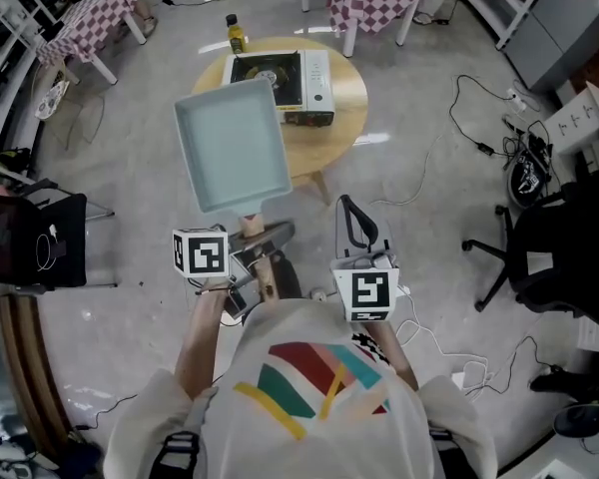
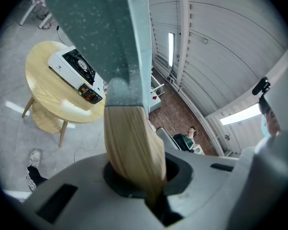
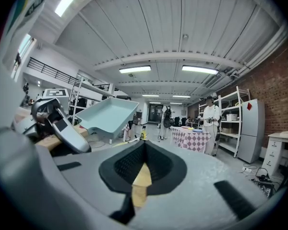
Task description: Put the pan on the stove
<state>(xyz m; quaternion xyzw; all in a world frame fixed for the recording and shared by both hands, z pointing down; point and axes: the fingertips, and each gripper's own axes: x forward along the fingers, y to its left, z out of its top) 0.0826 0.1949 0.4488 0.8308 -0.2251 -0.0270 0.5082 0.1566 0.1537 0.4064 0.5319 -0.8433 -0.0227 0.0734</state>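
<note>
In the head view, the left claw [image 1: 252, 249] is held out ahead of the body. It is clamped on the wooden handle [image 1: 252, 224] of the pan [image 1: 232, 145]. The pan is carried in the air just short of the stove [image 1: 280, 80] on the round worktop [image 1: 351, 103], its inside bare.

In the left gripper view, the handle is pinched between the jaws, with the stove seen beyond the pan.

In the right gripper view, the right claw [image 3: 139, 176] is pointed level and closed on nothing.
</note>
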